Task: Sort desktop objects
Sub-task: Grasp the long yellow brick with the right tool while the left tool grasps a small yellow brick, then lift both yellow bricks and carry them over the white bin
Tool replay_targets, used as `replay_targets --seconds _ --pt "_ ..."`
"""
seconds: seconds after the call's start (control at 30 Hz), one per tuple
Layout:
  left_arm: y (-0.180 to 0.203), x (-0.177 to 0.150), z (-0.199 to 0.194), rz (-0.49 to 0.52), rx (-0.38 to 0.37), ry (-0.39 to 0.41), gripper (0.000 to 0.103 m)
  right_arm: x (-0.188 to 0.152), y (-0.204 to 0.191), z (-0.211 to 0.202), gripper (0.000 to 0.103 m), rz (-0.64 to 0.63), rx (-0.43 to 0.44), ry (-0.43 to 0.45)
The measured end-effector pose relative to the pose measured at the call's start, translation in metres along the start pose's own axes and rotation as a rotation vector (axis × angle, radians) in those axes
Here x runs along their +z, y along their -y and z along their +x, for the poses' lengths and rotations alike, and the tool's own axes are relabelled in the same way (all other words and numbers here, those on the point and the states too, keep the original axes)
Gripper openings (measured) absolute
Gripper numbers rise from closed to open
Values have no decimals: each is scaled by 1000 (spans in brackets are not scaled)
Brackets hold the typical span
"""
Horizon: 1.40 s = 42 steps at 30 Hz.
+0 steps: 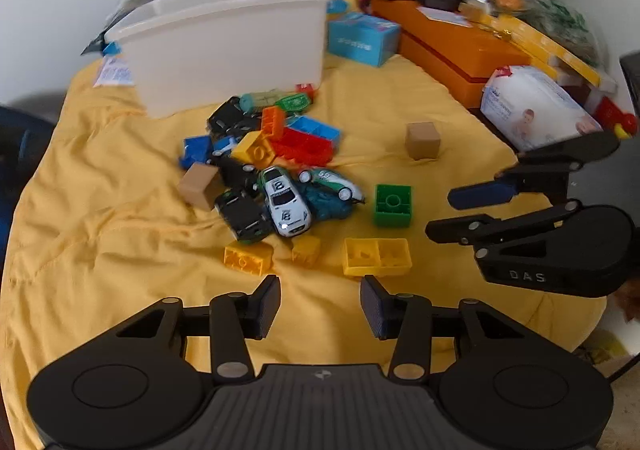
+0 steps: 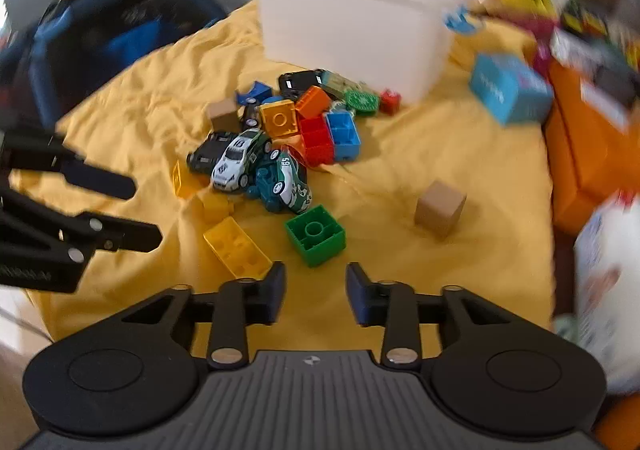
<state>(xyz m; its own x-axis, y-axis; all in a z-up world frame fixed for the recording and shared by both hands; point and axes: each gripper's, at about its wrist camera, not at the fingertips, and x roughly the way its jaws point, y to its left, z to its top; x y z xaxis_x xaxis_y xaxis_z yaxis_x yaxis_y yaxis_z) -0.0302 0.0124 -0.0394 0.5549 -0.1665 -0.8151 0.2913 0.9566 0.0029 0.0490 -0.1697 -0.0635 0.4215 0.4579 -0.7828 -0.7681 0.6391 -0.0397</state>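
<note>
the toys [image 1: 276, 170] are heaped on the yellow cloth [image 1: 120, 250] of the table, just in front of the white bin [image 1: 224, 50]; cars and bricks are mixed there. a green brick [image 2: 316, 234] is seen apart from the heap, just ahead of the right hand-held gripper [image 2: 316, 294] and a little to its left. a long yellow brick [image 2: 238, 250] is laid beside it, its long axis slanted toward that gripper's left finger. in the left view the same yellow brick [image 1: 378, 256] is found just ahead of the left hand-held gripper [image 1: 320, 306], lying crosswise. the right hand is judged nearer the green brick, the left nearer the yellow one. both hand-held grippers are held spread, the left wider, angled down at the cloth; nothing is pinched or touched by either.
</note>
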Motion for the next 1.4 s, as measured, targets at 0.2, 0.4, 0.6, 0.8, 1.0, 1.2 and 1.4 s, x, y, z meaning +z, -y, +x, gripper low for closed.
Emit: replay_targets --seconds 0.2,0.4,0.6,0.8,1.0,1.2,1.4 --pt "-30 8 18 -98 72 -50 49 7 -27 -12 35 -249 112 38" --pt "-20 27 36 -24 119 -27 41 14 -54 25 30 -356 86 -10" --pt "-24 15 54 -95 151 -53 34 8 -51 30 20 -359 3 -25" --pt "-51 3 48 -193 122 -84 27 12 -31 28 19 -184 38 -34" --pt "-44 -14 43 -182 78 -108 21 22 -27 24 19 3 190 -44" --pt "-48 -23 35 -149 41 -102 21 22 -9 41 19 299 401 -137" --pt "-51 -24 31 -135 48 -84 21 17 10 44 19 386 337 -135"
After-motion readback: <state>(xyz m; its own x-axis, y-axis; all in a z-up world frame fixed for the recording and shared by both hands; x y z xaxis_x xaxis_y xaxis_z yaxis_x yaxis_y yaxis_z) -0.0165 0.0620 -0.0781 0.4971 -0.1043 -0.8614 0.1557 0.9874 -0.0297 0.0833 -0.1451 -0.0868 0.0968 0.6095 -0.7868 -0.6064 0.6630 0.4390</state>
